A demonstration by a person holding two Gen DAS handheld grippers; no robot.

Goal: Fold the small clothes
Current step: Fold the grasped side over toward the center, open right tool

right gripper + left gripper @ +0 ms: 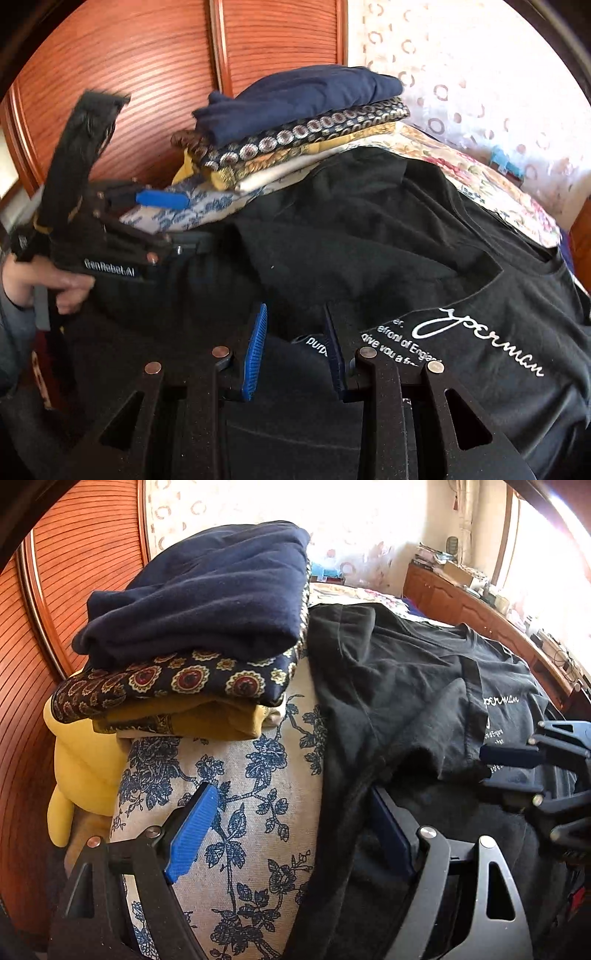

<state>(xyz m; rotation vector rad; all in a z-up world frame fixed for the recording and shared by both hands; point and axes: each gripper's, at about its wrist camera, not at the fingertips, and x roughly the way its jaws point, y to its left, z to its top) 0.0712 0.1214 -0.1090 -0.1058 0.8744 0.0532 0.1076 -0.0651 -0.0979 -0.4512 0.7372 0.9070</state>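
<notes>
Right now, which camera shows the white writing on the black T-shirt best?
The right wrist view: the white writing on the black T-shirt lies large and near. The left wrist view shows the writing small, at the side, partly behind the other tool.

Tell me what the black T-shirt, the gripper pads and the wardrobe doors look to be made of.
Black T-shirt: soft matte knit, probably cotton; it creases loosely and carries white print.
Pads: ribbed blue rubber or plastic, judging by the fine grooves.
Wardrobe doors: reddish, glossy slatted wood or wood-look laminate; can't tell which.
</notes>
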